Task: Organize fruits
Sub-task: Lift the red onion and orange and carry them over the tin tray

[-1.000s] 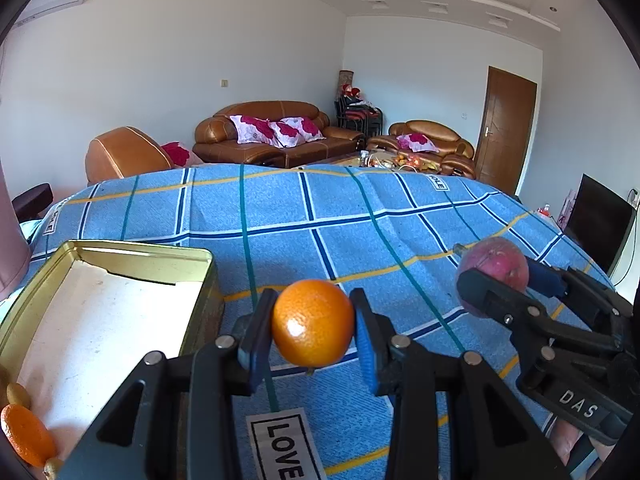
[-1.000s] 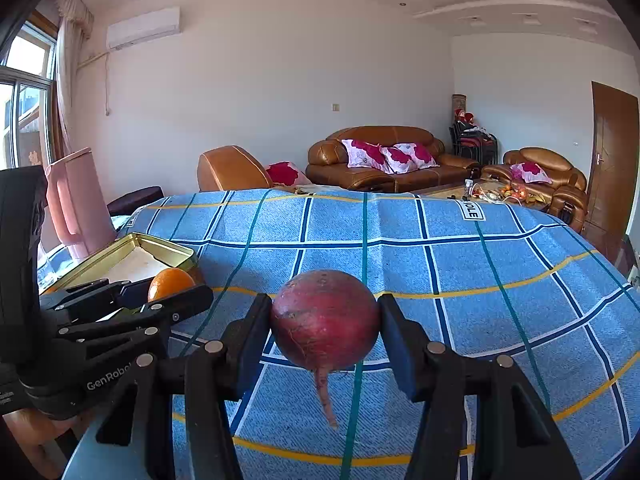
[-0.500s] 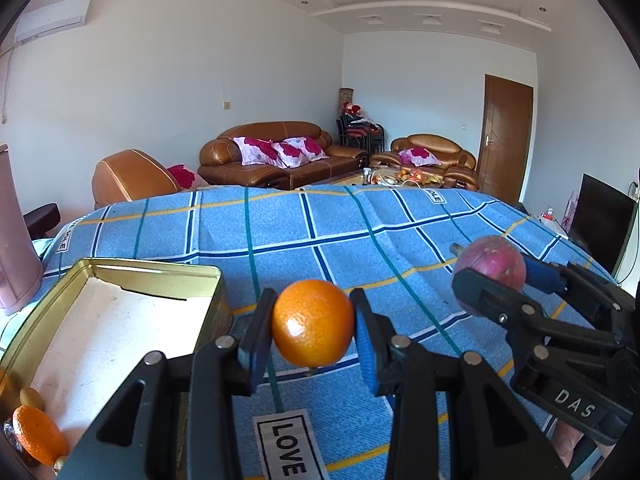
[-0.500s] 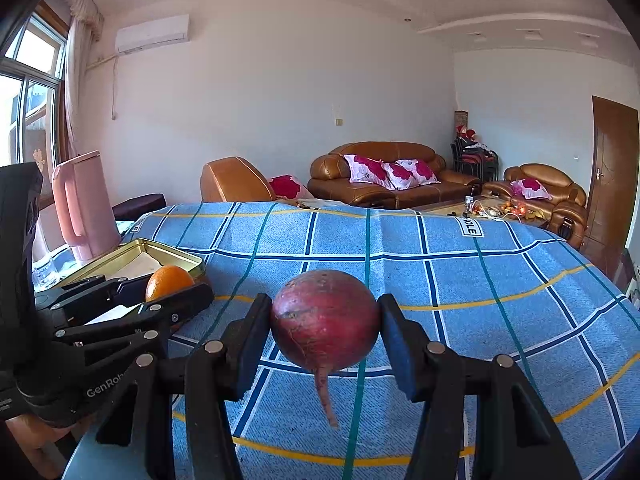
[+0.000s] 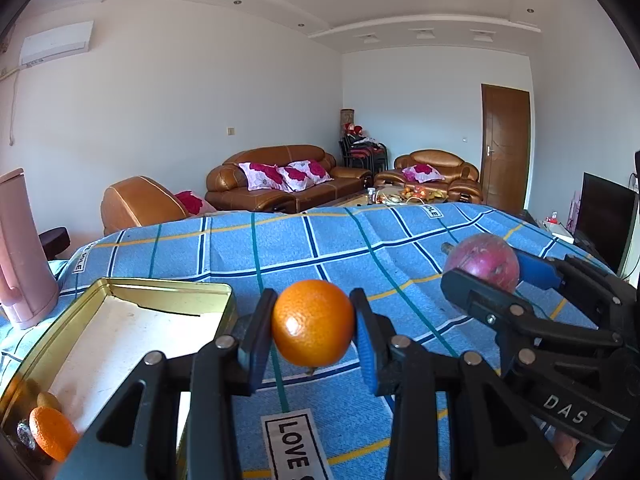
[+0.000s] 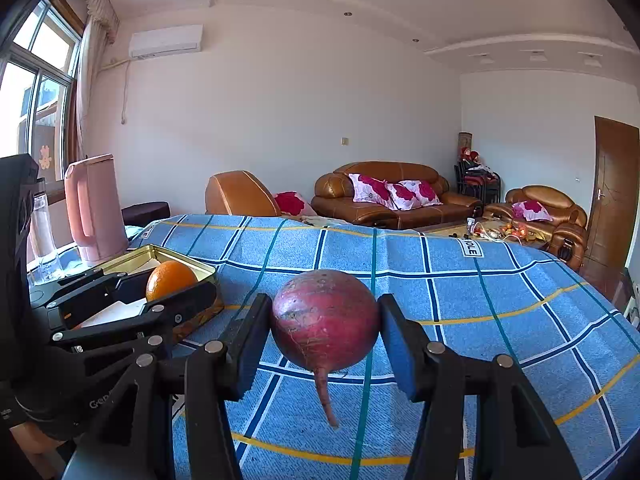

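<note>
My left gripper [image 5: 313,330] is shut on an orange [image 5: 313,323] and holds it above the blue checked tablecloth, just right of a gold tin [image 5: 120,292]. My right gripper [image 6: 325,330] is shut on a dark red beet [image 6: 325,320] with its root hanging down. In the left wrist view the right gripper with the beet [image 5: 482,260] is at the right. In the right wrist view the left gripper with the orange [image 6: 170,274] is at the left, in front of the tin [image 6: 188,264]. The tin's near corner holds another orange [image 5: 52,432] and small fruits.
A pink jug [image 6: 94,208] stands at the table's left edge behind the tin. The blue tablecloth [image 6: 440,280] covers the table. Brown sofas [image 6: 392,196] and a door [image 6: 612,192] are beyond the table.
Both grippers have tilted upward, so more wall and ceiling show. The tin and pink jug have come further into view. The orange and the beet stay held.
</note>
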The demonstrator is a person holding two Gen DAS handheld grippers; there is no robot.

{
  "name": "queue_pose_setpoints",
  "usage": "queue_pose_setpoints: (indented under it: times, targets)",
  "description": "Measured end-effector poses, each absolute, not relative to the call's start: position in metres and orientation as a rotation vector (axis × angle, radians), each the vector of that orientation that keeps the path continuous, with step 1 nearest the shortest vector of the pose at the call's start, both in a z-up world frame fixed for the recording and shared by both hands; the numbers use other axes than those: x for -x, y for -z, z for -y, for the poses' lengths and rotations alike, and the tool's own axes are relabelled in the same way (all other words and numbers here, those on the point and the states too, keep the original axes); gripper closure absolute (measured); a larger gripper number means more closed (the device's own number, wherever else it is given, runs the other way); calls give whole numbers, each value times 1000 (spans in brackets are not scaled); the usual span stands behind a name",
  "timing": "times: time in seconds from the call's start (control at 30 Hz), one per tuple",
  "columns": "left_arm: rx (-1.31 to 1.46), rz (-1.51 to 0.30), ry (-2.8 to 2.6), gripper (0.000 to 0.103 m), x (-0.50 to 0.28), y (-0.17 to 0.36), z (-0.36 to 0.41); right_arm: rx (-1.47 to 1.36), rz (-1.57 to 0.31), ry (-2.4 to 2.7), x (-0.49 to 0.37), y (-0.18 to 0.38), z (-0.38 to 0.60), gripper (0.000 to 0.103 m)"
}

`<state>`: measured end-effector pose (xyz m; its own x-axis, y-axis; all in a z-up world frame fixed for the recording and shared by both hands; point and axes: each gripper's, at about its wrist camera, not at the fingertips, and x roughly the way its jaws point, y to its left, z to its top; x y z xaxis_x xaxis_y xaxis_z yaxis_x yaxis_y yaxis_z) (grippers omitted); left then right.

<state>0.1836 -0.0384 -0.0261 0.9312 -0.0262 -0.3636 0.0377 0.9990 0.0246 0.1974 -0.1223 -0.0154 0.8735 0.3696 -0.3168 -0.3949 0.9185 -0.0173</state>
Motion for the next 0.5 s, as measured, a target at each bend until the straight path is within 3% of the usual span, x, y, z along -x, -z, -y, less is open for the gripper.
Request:
queue_pose_setpoints:
  times: [0.5]
  targets:
    - [-20,-375,41,65,-175,26,35,82,-291,-410,-187,14,121,47]
